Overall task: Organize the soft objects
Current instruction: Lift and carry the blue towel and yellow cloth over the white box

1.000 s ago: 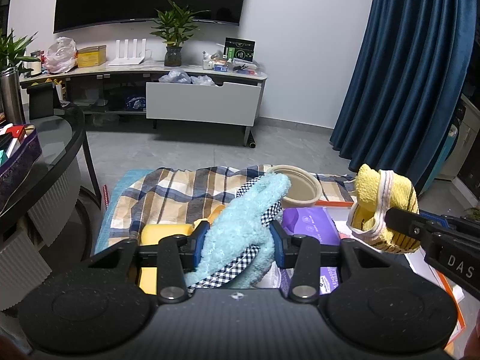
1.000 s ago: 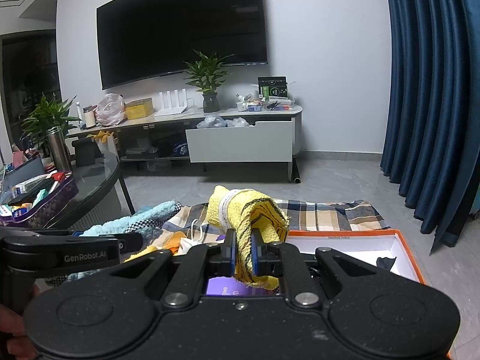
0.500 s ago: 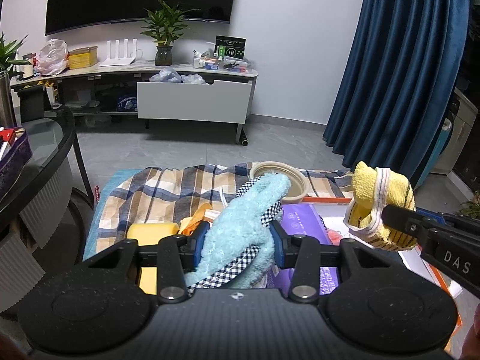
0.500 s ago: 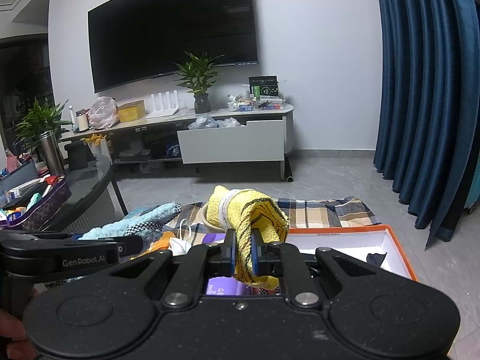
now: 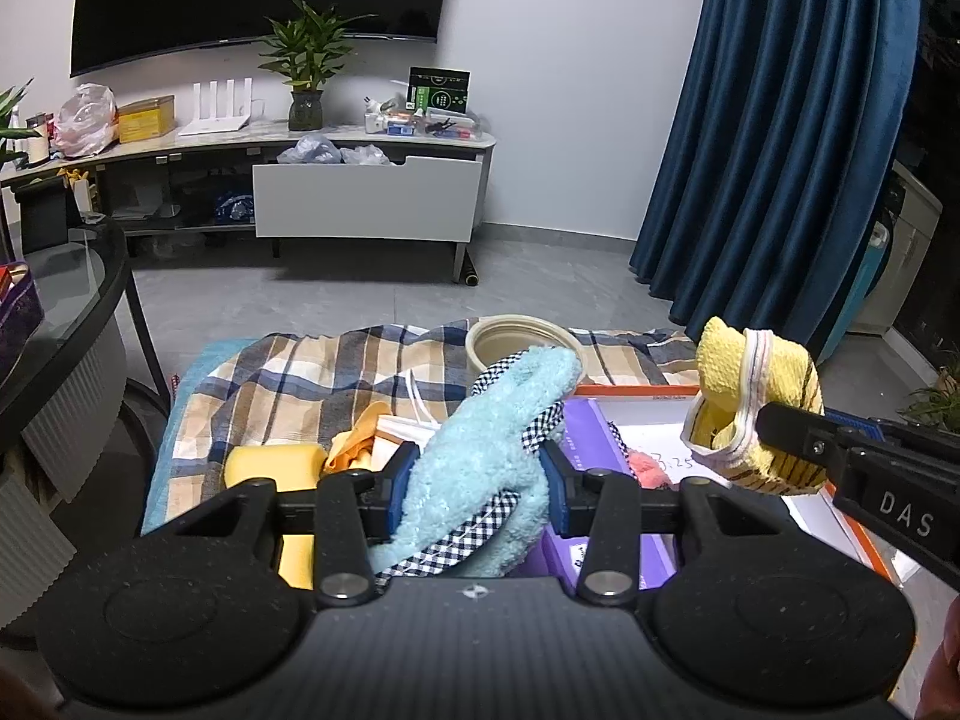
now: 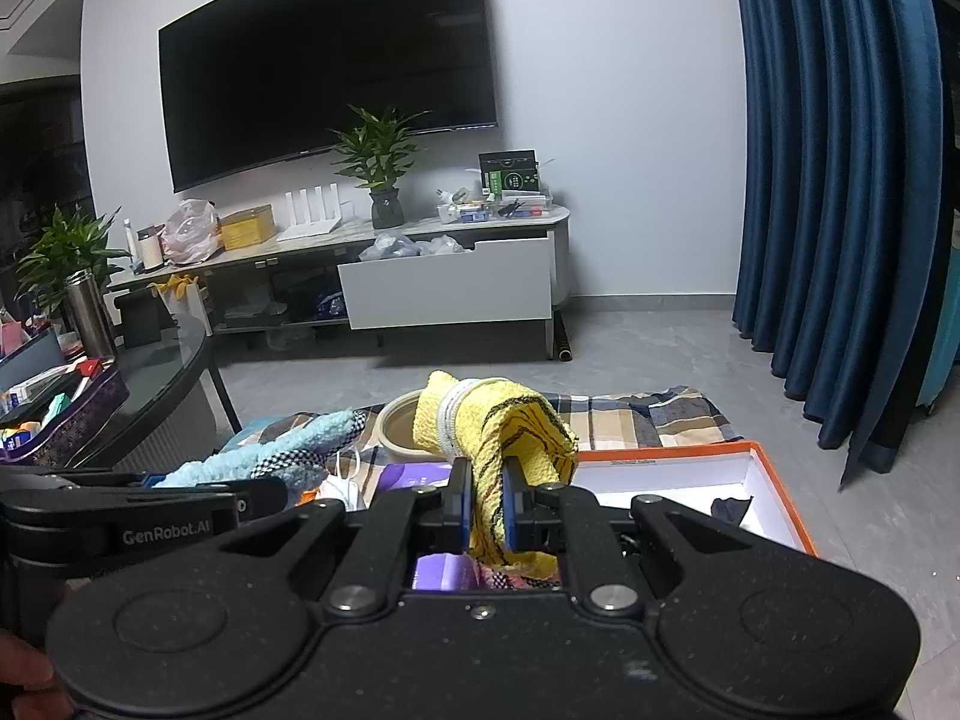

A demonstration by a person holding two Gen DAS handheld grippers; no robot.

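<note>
Bowl on blanket, box right, sponge left

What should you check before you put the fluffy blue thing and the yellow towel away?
1. Left gripper shut on the fluffy light-blue cloth with checked trim: ok.
2. Right gripper shut on the rolled yellow striped towel: ok.
3. Both cloths lifted off the pile: ok.
4. White orange-rimmed box has bare floor showing: ok.
5. Small dark item in the box, in the way: cannot tell.
</note>
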